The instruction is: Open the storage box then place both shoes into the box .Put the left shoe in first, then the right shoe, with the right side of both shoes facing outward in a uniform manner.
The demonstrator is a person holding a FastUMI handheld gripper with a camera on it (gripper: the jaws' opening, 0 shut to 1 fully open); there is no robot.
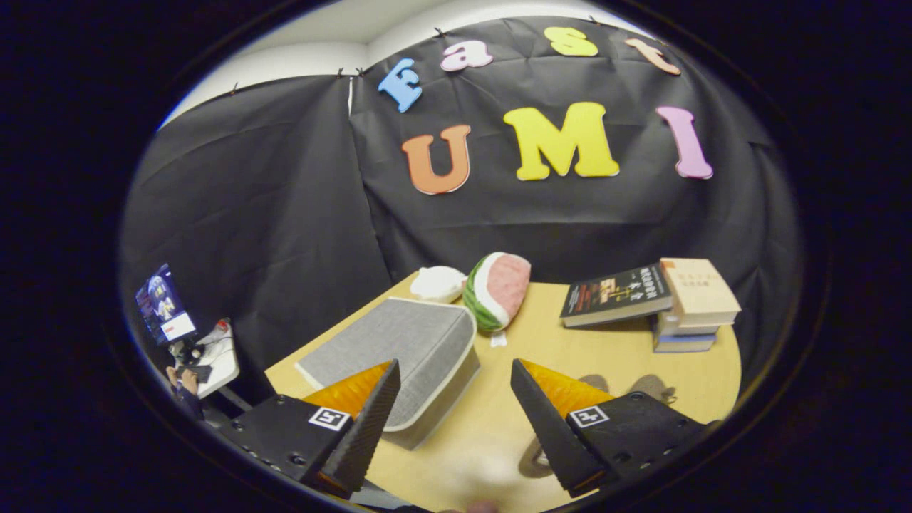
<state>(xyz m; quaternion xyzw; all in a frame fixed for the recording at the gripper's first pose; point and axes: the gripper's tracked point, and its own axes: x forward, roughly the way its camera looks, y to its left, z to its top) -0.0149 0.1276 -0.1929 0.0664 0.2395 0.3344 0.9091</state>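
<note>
A grey fabric storage box [406, 349] with a pale rim lies shut on the wooden table [627, 363], just ahead of my left finger, whose tip overlaps its near corner. My gripper [452, 377] hangs above the table and is open, with bare tabletop between its fingers. I see no shoes on the table from here.
A watermelon-slice plush [497, 288] and a white plush [438, 283] lie beyond the box at the table's far edge. A stack of books [687, 306] with a dark book [616, 293] leaning on it sits to the right. A small stand with a screen [165, 305] is off to the left.
</note>
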